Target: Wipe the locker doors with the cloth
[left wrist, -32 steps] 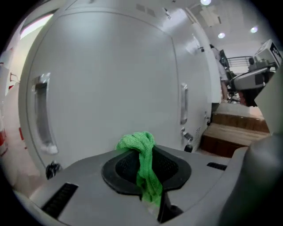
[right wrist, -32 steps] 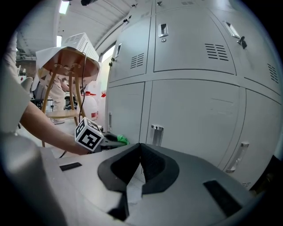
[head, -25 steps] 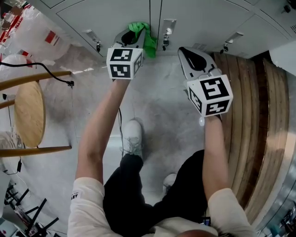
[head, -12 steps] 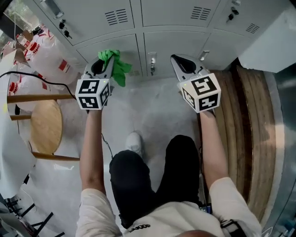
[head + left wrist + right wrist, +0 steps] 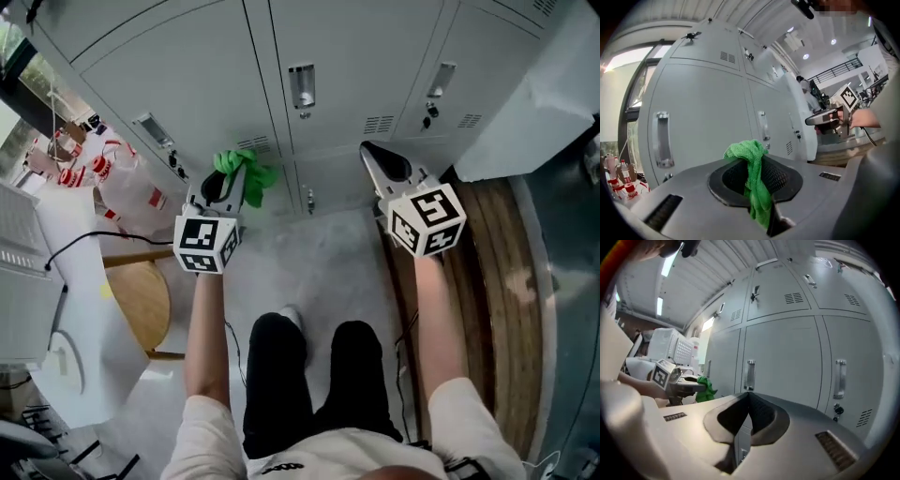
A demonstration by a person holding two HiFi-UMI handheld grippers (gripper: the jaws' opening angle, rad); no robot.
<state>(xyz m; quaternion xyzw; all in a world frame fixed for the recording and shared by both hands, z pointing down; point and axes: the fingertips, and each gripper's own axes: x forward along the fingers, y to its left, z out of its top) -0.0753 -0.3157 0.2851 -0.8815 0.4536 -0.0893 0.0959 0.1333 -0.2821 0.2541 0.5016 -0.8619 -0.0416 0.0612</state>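
Observation:
A green cloth is pinched in my left gripper, its loose end bunched above the jaws. That gripper is held a short way in front of the grey locker doors, near a door with a recessed handle. My right gripper is shut with nothing in it, raised to the right in front of the doors. In each gripper view the other gripper shows off to the side.
A round wooden stool stands at the left by a white table and a plastic bag. Wooden planking runs along the right. A white panel stands at the upper right. The person's legs are below.
The view has tilted up, showing more of the locker doors. Both grippers have risen from near the floor to the upper doors, the left still holding the cloth.

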